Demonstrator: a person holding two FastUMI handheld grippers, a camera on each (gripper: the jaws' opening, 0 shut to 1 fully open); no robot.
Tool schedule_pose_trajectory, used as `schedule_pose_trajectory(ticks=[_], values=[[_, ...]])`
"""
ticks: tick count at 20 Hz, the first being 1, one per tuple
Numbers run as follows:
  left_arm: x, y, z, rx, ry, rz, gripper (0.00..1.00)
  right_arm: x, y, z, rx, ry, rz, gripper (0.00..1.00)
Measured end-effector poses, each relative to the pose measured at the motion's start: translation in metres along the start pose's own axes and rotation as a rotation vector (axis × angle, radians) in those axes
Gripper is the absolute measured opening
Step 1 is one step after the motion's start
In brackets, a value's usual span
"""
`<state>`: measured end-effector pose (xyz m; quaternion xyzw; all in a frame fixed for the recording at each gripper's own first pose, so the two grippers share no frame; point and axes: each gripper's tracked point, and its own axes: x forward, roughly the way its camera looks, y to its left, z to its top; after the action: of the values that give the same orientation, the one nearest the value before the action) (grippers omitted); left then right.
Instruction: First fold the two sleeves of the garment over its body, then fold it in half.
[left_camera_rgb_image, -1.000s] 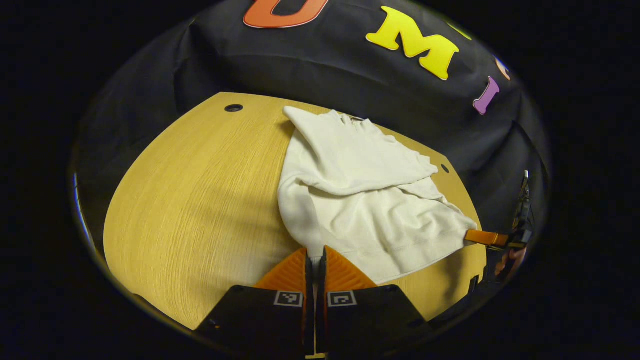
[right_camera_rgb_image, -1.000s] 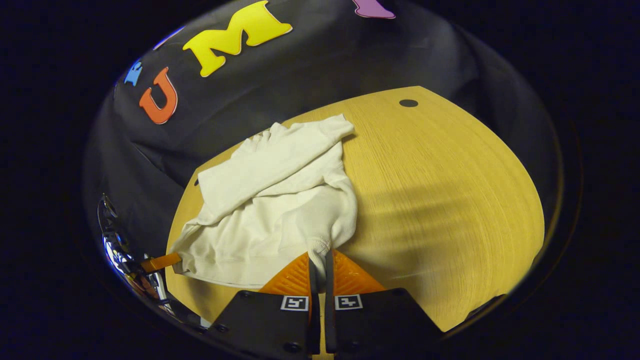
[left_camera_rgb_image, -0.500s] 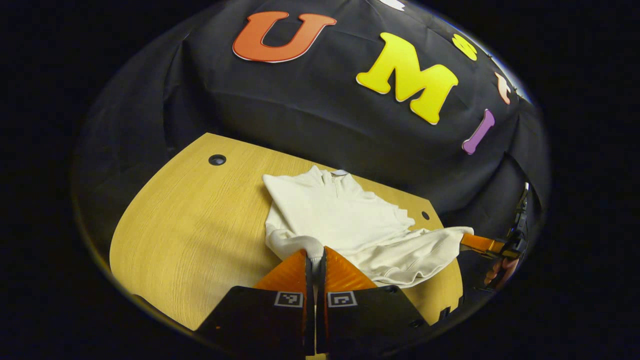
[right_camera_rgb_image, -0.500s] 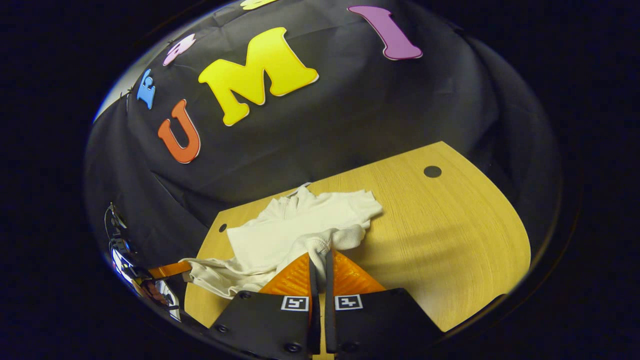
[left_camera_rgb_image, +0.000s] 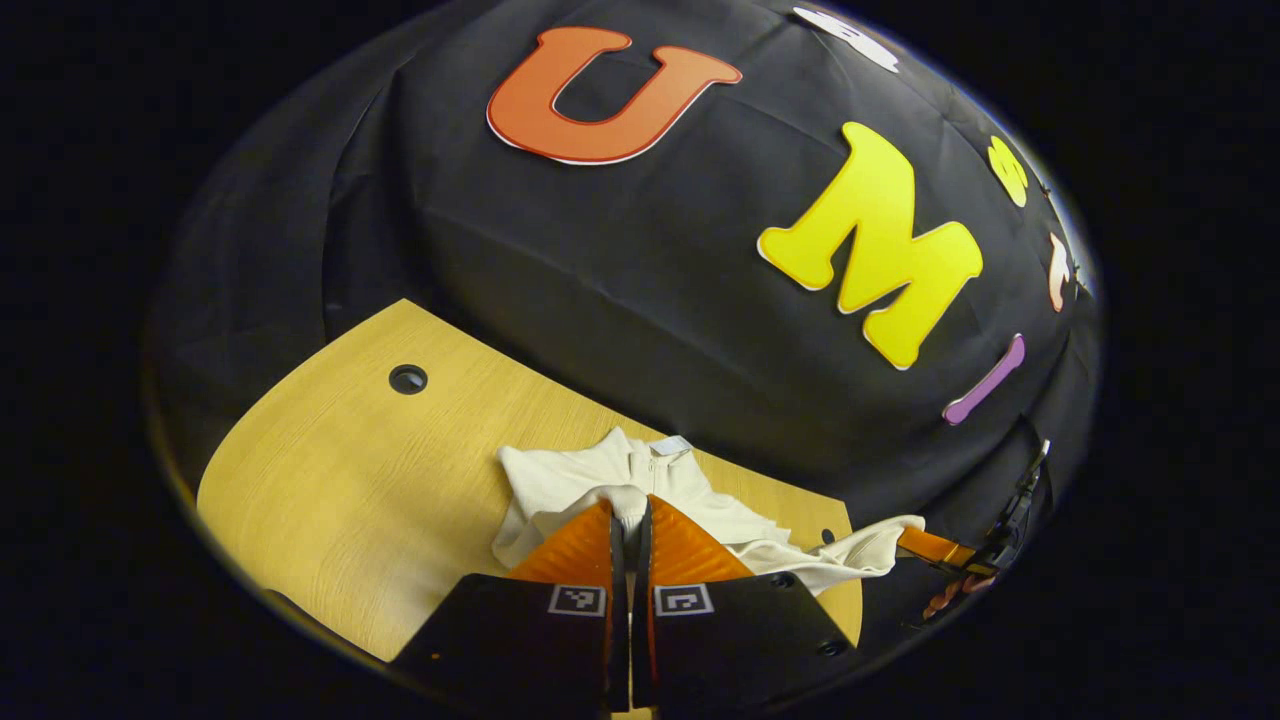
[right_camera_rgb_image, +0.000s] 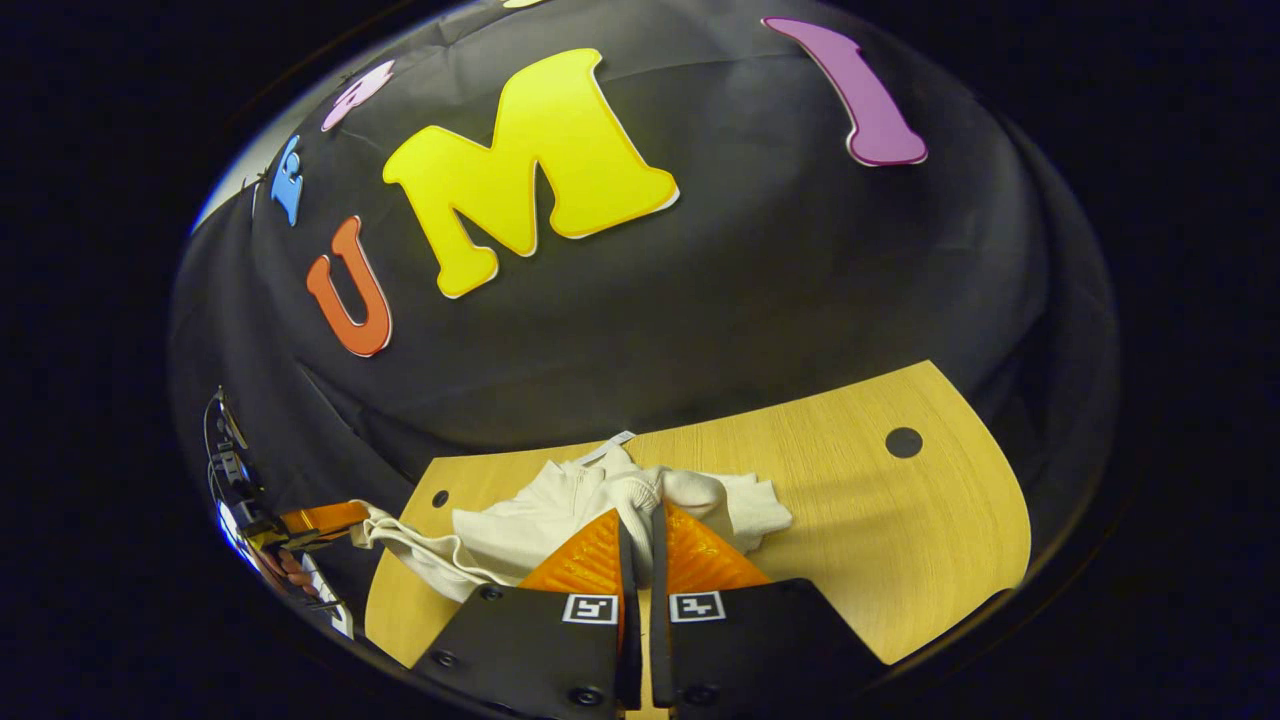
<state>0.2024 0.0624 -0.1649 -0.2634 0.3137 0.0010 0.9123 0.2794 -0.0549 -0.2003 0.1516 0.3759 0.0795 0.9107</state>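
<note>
In the left gripper view I have the wooden surface (left_camera_rgb_image: 330, 470) stretching away to a round hole (left_camera_rgb_image: 408, 379) near its far left corner, and the white garment (left_camera_rgb_image: 570, 480) bunched at the far edge, right against the booth's black cloth wall. My left tongs (left_camera_rgb_image: 628, 525) are pressed together on a fold of the garment's hem, which rises between the fingers. Further right, the other tongs (left_camera_rgb_image: 925, 546) pinch the opposite hem corner beyond the right edge, with a hand (left_camera_rgb_image: 950, 595) behind them. In the right gripper view, the right tongs (right_camera_rgb_image: 640, 525) are likewise clamped on a ribbed bit of the garment (right_camera_rgb_image: 520, 515), which is doubled over toward its collar at the far edge of the surface (right_camera_rgb_image: 880, 540).
</note>
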Motion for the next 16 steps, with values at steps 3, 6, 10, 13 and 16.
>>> schedule_pose_trajectory(ticks=[3,6,10,13,16], values=[[0.047,0.012,0.018,-0.024,-0.042,0.034,0.04,0.047,-0.002,0.009,0.033,0.006,0.003,0.04],[0.096,0.027,0.013,-0.005,-0.04,0.066,0.04,0.1,-0.007,0.001,-0.008,0.019,-0.004,0.04],[0.15,0.044,0.006,0.015,-0.028,0.082,0.04,0.163,-0.016,-0.014,-0.083,0.027,-0.016,0.05],[0.181,0.062,0.0,0.038,-0.029,0.092,0.04,0.199,-0.03,-0.03,-0.1,0.046,-0.04,0.04],[0.206,0.087,-0.012,0.074,-0.004,0.11,0.04,0.221,-0.048,-0.051,-0.122,0.081,-0.072,0.05]])
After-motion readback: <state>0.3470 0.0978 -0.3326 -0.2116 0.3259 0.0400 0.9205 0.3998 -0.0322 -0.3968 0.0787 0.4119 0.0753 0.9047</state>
